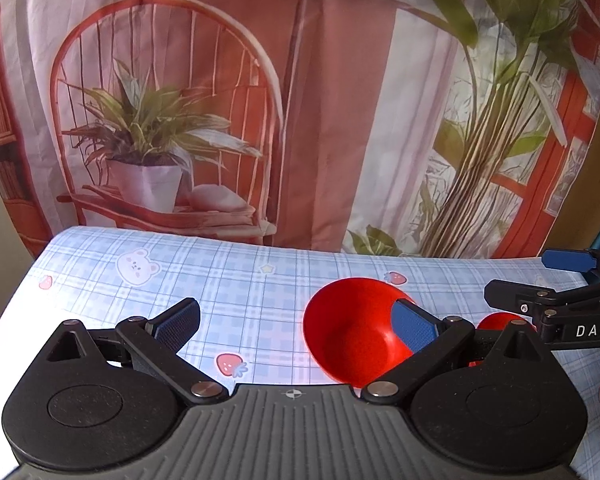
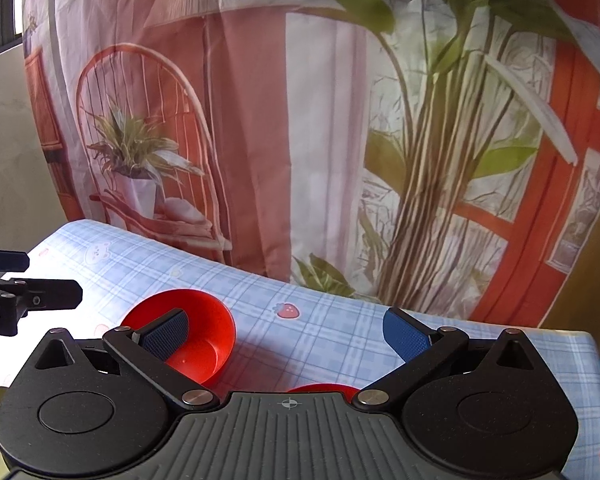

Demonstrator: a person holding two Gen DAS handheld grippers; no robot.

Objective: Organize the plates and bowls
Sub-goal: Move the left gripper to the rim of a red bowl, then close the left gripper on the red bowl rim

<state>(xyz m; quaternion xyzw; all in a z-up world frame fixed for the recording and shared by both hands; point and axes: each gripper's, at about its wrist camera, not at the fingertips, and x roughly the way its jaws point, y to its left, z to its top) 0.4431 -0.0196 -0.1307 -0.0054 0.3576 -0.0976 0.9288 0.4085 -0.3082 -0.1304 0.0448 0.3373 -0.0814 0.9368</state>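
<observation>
A red bowl (image 1: 352, 332) stands upright on the checked tablecloth, in front of my left gripper (image 1: 296, 326), which is open and empty; its right fingertip overlaps the bowl's rim. A second red piece (image 1: 496, 322) shows only in part behind that finger. In the right wrist view the same bowl (image 2: 208, 332) sits at lower left, behind the left finger of my open, empty right gripper (image 2: 286, 334). Another red rim (image 2: 320, 389) peeks out just under the right gripper's body. The right gripper (image 1: 516, 280) also shows at the right edge of the left wrist view.
The table is covered by a blue checked cloth (image 1: 220, 280) with bears and strawberries. A printed curtain (image 1: 300, 100) hangs right behind its far edge. The table's right edge (image 2: 596, 356) is close to my right gripper. The left gripper (image 2: 32, 284) enters the right wrist view at left.
</observation>
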